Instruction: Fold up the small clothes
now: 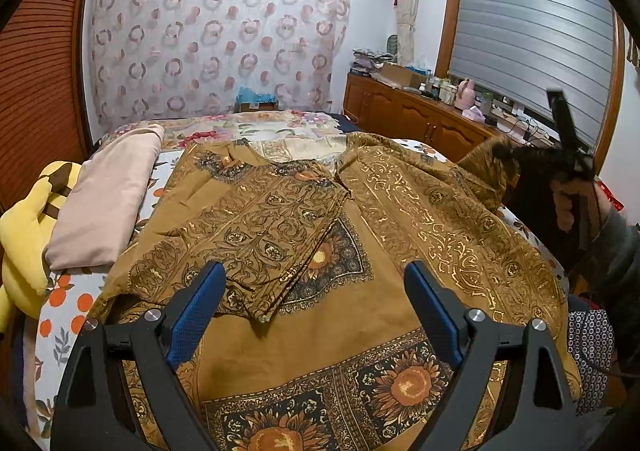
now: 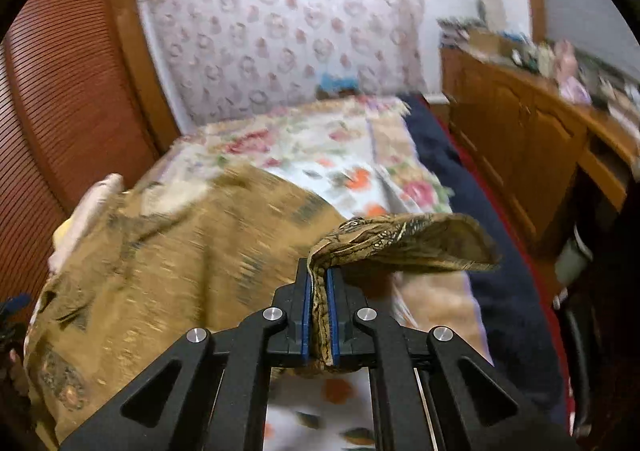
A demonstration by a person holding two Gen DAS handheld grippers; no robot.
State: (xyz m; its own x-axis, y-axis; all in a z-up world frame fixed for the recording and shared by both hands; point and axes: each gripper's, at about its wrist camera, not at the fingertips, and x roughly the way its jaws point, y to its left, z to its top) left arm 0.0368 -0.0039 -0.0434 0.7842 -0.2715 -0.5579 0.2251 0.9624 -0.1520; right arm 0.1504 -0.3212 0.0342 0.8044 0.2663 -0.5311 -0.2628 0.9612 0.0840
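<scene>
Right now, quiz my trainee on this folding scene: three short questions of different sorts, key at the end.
1. True or false: the right gripper is shut on the brown garment's sleeve.
2. The left gripper is: A) shut on cloth B) open above the garment C) holding the pink pillow.
3. Fill in: one sleeve already lies folded across the garment's ____.

Key: 1 true; 2 B; 3 front.

My left claw (image 1: 316,315) is black, with two long fingers. Each finger has a bumpy blue pad (image 1: 196,315) inside and shiny round silver screws on top. My right claw (image 2: 320,315) looks just the same. I wear a grey sleeve (image 1: 618,251).
</scene>
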